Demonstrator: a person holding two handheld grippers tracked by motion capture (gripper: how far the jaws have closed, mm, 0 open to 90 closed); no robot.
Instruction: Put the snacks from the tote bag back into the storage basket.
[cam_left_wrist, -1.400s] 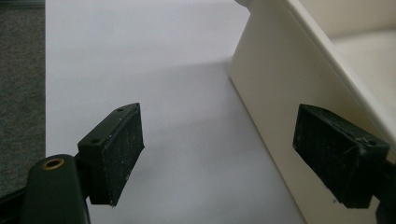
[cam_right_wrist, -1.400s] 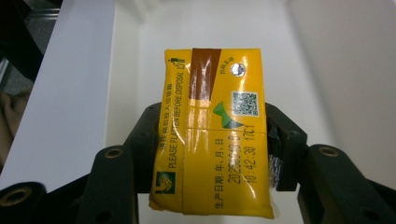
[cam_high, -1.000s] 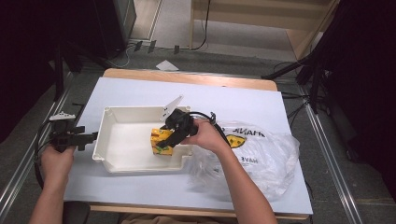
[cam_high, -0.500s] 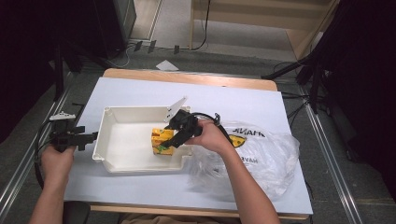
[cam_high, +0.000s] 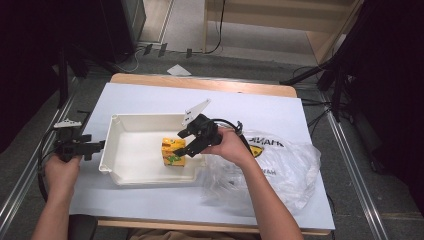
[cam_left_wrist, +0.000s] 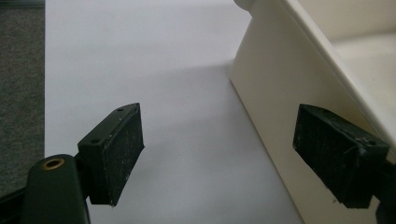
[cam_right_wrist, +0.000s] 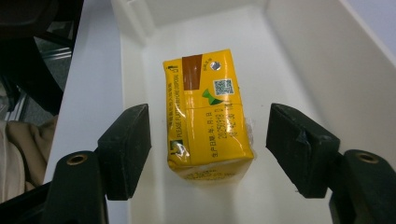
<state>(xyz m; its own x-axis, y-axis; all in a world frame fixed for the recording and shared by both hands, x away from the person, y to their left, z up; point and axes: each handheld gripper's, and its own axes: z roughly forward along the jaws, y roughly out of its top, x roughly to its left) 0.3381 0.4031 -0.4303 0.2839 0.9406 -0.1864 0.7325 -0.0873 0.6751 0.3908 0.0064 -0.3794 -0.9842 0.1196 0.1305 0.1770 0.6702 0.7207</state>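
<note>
A small yellow drink carton (cam_right_wrist: 207, 114) stands in the white tray (cam_high: 131, 172) on the counter (cam_high: 150, 97), toward the tray's right side. The right claw (cam_high: 191, 142) hovers above it, jaws spread wide to either side and touching nothing. The carton looks light and fairly stiff, though its glossy skin is likely slippery and its walls would dent under a hard squeeze — so the broad flat faces, taken around mid-height, seem the safest hold. The left claw (cam_left_wrist: 233, 156) rests spread and empty just beside the tray's outer wall. A clear plastic bag (cam_high: 280, 167) lies right of the tray.
</note>
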